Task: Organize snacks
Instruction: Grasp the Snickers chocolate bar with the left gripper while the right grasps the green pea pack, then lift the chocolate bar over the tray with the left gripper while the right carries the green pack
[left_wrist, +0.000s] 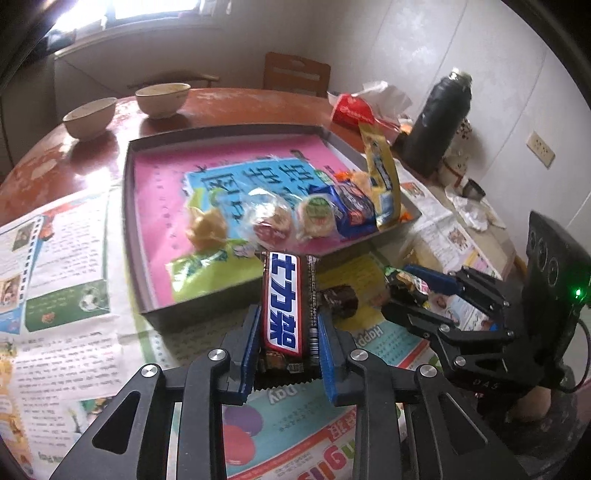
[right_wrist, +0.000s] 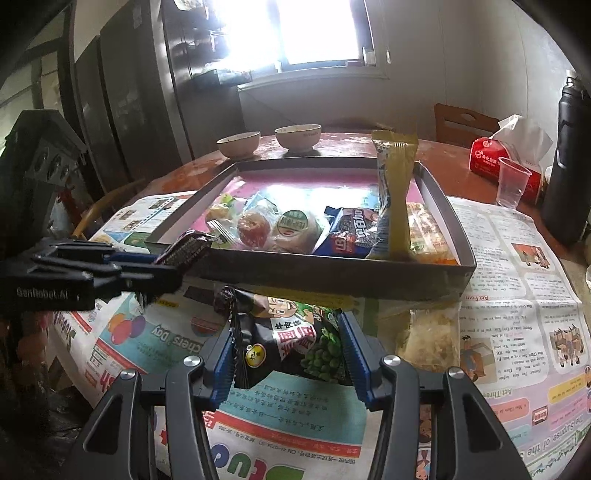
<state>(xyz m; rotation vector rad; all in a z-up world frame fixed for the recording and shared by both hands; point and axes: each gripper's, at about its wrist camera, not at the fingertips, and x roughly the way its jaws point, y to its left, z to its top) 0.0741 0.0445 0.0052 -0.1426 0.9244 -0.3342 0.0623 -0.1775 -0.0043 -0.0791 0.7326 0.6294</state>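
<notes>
My left gripper (left_wrist: 290, 328) is shut on a brown chocolate bar (left_wrist: 282, 302) with blue characters on a white band, held just in front of the tray's near wall. In the right wrist view the left gripper (right_wrist: 166, 264) comes in from the left with the chocolate bar (right_wrist: 188, 247) at the tray's near left corner. My right gripper (right_wrist: 290, 350) is shut on a black green-pea packet (right_wrist: 291, 336), low over the newspaper; the right gripper (left_wrist: 399, 288) shows at the right in the left wrist view. The dark tray (left_wrist: 127, 206) (right_wrist: 332, 280) with a pink lining holds several wrapped snacks.
A small brown candy (left_wrist: 340, 301) and a clear bag of pale flakes (right_wrist: 428, 332) lie on the newspaper (right_wrist: 517, 277) before the tray. Behind the tray stand two bowls (left_wrist: 162, 98) (left_wrist: 90, 116), a red tissue box (right_wrist: 491, 158), a plastic cup (right_wrist: 511, 182) and a black flask (left_wrist: 437, 122).
</notes>
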